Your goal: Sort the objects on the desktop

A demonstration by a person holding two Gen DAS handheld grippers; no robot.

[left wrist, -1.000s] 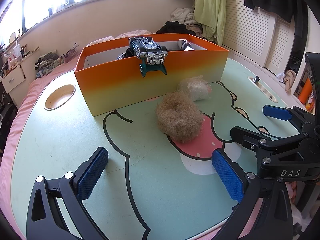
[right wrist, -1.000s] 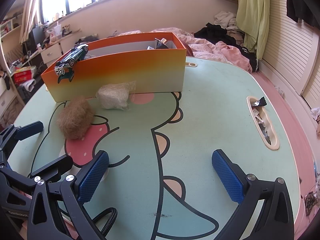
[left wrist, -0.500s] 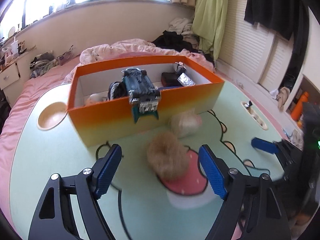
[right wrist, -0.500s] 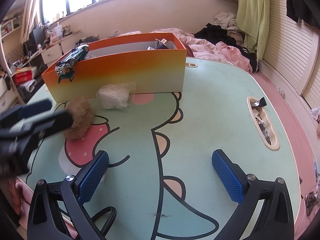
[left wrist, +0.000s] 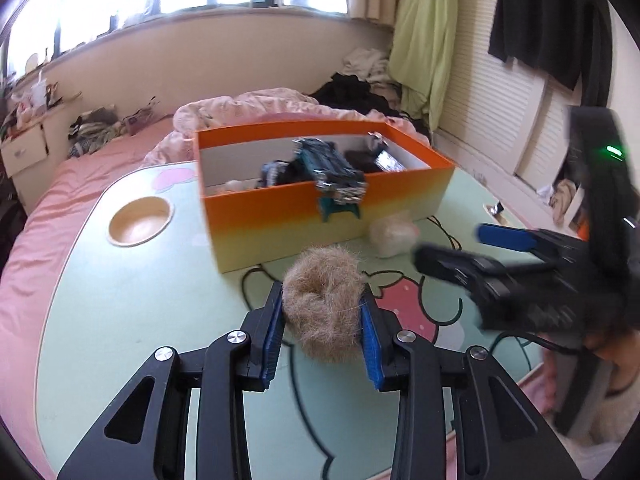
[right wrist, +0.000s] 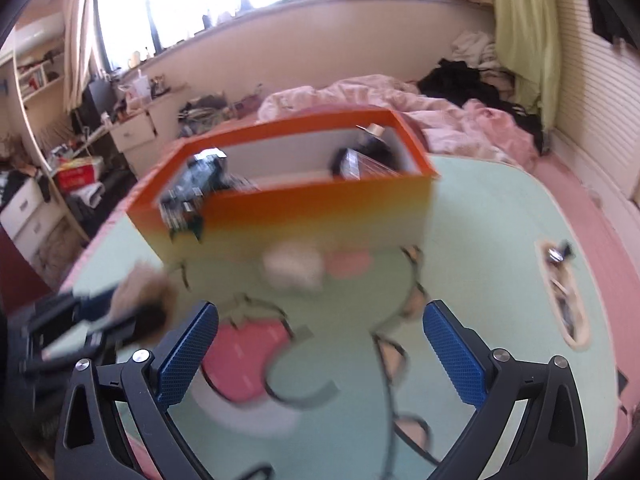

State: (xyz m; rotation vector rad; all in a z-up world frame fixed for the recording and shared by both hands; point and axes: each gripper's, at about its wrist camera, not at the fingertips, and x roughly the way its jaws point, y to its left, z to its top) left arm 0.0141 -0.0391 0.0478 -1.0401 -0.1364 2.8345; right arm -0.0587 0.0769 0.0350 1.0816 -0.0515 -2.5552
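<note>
My left gripper is shut on a brown fuzzy scrunchie, just above the green cartoon table. The scrunchie also shows blurred in the right wrist view. An orange box stands behind it, with a toy car hanging over its front wall and several items inside. A whitish fluffy ball lies at the box's foot. My right gripper is open and empty above the table, facing the box and the ball; it shows at the right of the left wrist view.
A round cup recess is in the table at the left. A slot with small items is near the right edge. A pink bed with bedding and clothes lies behind the table.
My left gripper moved forward and closed on the brown scrunchie. My right gripper rose and swung toward the box; its view is blurred by motion.
</note>
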